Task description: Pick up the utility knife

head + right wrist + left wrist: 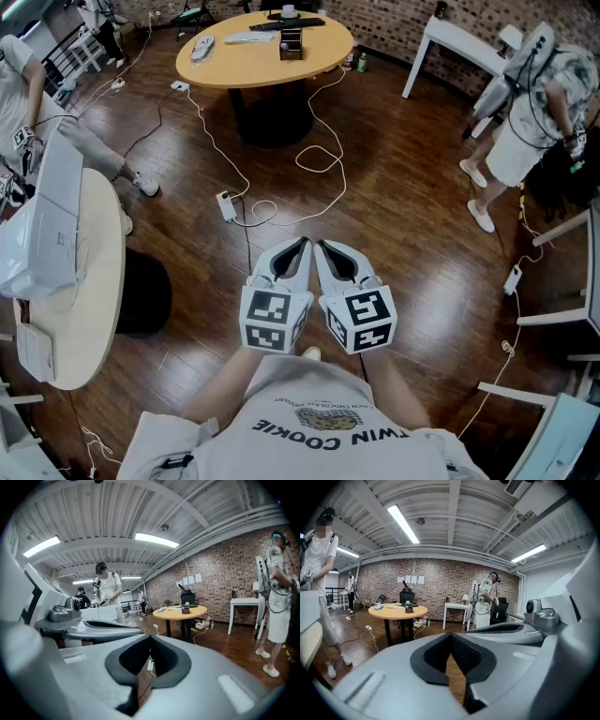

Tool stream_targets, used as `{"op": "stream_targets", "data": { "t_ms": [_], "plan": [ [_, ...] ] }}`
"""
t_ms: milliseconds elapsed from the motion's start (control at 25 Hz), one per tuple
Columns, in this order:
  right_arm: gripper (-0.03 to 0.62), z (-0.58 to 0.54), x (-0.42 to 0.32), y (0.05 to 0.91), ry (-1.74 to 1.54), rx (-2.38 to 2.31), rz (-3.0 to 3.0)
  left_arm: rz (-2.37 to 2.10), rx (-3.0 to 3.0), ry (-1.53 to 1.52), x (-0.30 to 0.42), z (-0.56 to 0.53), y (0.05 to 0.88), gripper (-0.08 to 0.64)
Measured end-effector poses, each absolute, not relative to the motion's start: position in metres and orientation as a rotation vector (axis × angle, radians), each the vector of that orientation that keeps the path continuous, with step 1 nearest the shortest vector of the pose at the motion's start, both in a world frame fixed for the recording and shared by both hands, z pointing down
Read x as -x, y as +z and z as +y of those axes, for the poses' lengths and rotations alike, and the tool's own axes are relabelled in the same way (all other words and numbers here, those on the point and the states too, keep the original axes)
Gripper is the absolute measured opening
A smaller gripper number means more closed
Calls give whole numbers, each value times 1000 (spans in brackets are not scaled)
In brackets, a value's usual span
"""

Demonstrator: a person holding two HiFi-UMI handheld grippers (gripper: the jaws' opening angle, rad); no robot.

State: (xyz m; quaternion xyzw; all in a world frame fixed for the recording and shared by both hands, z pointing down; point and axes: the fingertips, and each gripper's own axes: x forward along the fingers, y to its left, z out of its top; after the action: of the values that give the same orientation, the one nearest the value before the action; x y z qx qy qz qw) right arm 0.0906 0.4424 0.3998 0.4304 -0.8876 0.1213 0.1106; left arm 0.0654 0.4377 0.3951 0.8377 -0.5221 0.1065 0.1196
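Note:
I cannot make out a utility knife in any view. My left gripper (pixel 302 244) and right gripper (pixel 322 246) hang side by side over the wooden floor, close in front of the person's chest, both pointing toward the far round orange table (pixel 234 67). The left gripper (pixel 451 634) has its jaws meeting at the tips with nothing between them. The right gripper (pixel 150 637) looks the same, tips together and empty. On the orange table lie a black box (pixel 291 42), a pale flat object (pixel 202 47) and other small things, too small to name.
A white power strip (pixel 226 205) and looping cables (pixel 319 159) lie on the floor between me and the orange table. A white round table (pixel 98 281) stands at the left. A person (pixel 525 122) stands at the right near a white desk (pixel 459 37); another stands far left.

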Motion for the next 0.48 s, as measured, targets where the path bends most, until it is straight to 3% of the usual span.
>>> {"op": "stream_targets", "data": {
  "t_ms": [480],
  "plan": [
    [2,331,-38,401,372,-1298,-2590,-1496,-2469,312,-14,329,393,6]
  ]
}}
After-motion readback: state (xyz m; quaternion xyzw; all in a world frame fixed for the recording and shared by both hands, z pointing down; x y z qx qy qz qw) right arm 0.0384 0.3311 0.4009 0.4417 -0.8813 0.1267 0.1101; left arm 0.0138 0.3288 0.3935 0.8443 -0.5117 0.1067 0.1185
